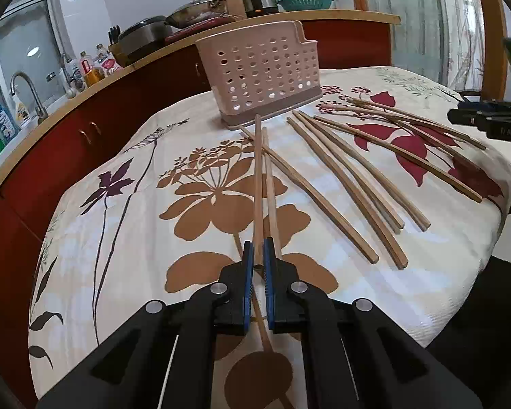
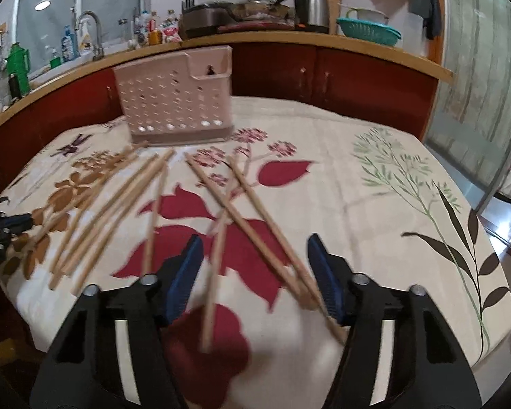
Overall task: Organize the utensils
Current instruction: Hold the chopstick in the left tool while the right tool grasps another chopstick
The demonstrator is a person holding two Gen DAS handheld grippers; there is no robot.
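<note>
Left gripper (image 1: pixel 259 255): clamped on one chopstick (image 1: pixel 258 184), frame centre.
Right gripper (image 2: pixel 252 272): half open over loose chopsticks (image 2: pixel 255 218), none pinched.

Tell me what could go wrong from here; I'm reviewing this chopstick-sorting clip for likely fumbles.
1. The left hand-held gripper pinches one chopstick near its end, so the long free length could swing or slip before reaching the perforated holder.
2. The right hand-held gripper is open over crossed chopsticks; closing might catch several or scatter them.
3. The right wrist view is blurred, so its aim is uncertain.
</note>
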